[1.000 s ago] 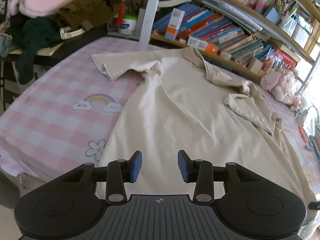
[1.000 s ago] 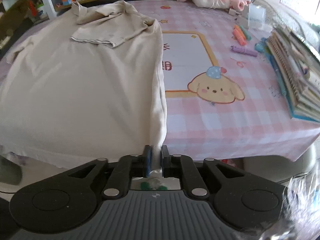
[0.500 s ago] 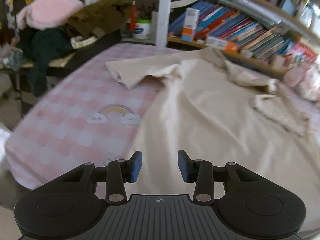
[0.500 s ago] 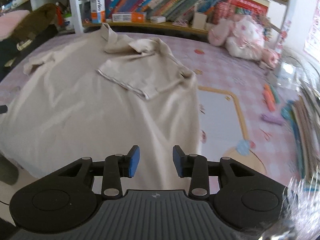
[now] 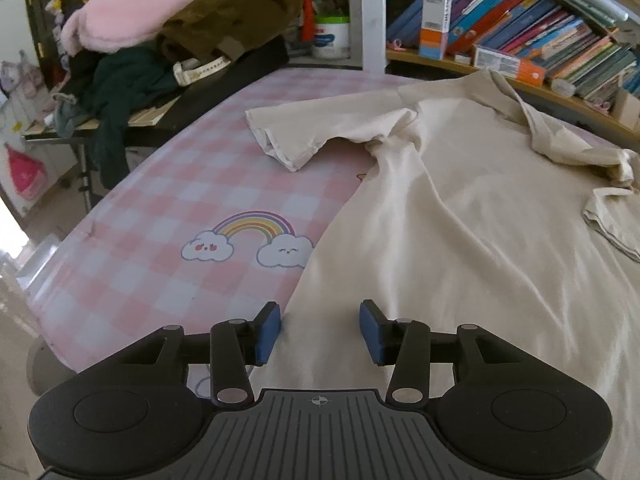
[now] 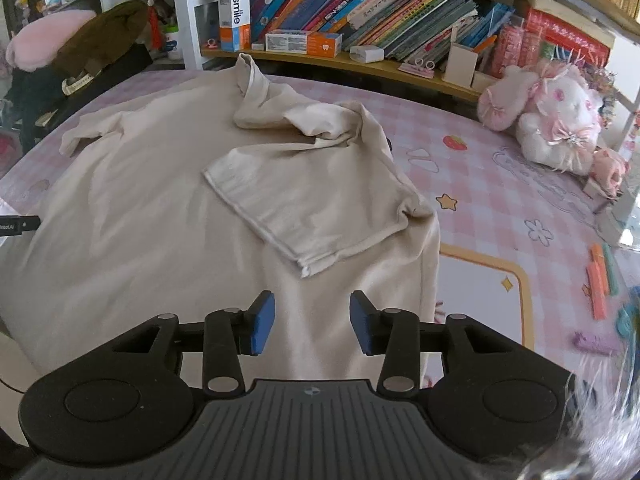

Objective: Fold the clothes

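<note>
Here, beige shirt [image 6: 160, 216] lies flat across the pink-check tabletop [image 5: 168, 216]. Left gripper [image 5: 319, 330] hovers over its side edge, fingers apart and widening, nothing between them. Right gripper [image 6: 312, 322] likewise, spreading, empty, above the shirt body; folded sleeve [image 6: 288, 208] just beyond at 12 o'clock. Bare tabletop at 10 o'clock of the left gripper; markers [image 6: 600, 276] at 3 o'clock of the right.
</note>
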{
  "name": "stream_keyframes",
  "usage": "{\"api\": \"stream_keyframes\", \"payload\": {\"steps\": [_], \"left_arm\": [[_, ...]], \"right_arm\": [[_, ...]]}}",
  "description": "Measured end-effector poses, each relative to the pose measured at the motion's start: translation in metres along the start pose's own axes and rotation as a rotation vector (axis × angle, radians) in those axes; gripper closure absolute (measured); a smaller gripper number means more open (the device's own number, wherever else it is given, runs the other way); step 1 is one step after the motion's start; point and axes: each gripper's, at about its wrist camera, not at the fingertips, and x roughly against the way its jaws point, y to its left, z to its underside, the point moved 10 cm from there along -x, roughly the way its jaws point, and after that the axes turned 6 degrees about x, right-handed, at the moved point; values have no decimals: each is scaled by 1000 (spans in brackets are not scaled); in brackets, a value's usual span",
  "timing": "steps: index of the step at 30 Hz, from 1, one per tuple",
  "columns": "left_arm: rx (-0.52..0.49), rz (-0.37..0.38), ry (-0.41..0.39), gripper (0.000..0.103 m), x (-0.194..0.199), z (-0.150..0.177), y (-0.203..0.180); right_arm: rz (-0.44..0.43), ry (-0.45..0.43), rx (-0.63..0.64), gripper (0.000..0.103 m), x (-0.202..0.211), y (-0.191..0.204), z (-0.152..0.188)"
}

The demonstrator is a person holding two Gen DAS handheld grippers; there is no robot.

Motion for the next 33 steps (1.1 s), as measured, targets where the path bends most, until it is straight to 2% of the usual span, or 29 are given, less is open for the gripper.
{"api": "stream_keyframes", "payload": {"steps": [5, 14, 18, 20, 21, 22, 24, 29, 33], "left_arm": [[-44, 6, -14, 58, -7, -19, -21], [-84, -1, -18, 57, -51, -66, -44], [-70, 25, -7, 57, -71, -80, -44], [-13, 66, 8, 58, -78, -85, -41], [17, 85, 13, 64, -80, -88, -39], [46, 102, 16, 79, -82, -91, -37], [47, 114, 27, 98, -85, -95, -37], [56, 106, 34, 98, -89, -101, -27], [17, 114, 28, 98, -92, -104, -22]], "right_arm": [[-40, 36, 3, 62, -18, -13, 5], [-60, 96, 31, 62, -35, -18, 15], [-19, 102, 0, 61, -38, -24, 16], [15, 105, -29, 62, -39, -28, 17], [32, 106, -49, 62, -39, -31, 17], [47, 107, -70, 64, -39, -34, 17], [75, 111, -112, 65, -40, -39, 19], [118, 100, -164, 75, -44, -46, 21], [133, 83, -176, 75, -52, -50, 13]]}}
